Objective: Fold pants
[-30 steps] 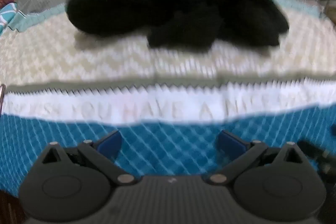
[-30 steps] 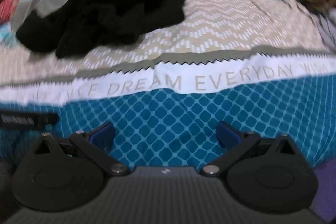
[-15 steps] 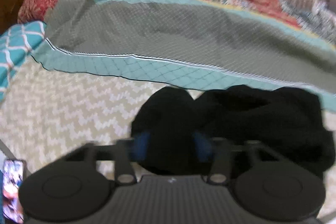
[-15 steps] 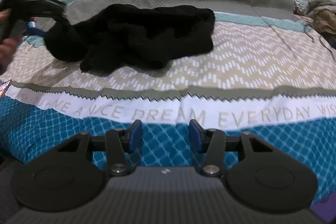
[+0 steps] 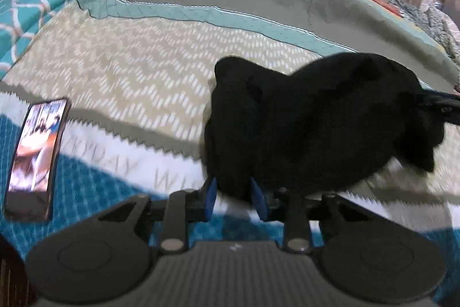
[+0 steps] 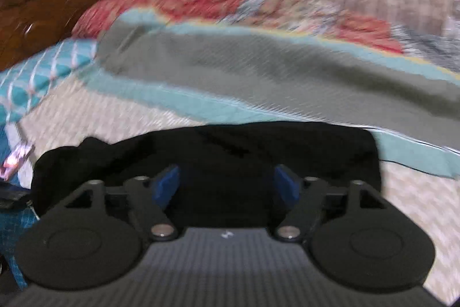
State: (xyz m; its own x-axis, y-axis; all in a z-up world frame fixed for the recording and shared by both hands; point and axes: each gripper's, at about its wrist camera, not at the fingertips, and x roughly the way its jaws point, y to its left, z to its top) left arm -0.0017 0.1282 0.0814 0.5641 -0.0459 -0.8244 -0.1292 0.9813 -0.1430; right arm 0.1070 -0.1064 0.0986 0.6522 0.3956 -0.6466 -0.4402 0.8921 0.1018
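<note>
Pants [image 5: 316, 120] bunched on bedspread [image 5: 129, 71]; phone [image 5: 34, 157] lies well left.

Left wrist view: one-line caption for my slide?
Left gripper pinches an edge of the bunched black pants on the patterned bedspread, phone alongside.

Only blurred, unreadable lettering — on the bedspread's white band [image 5: 161, 177].
</note>
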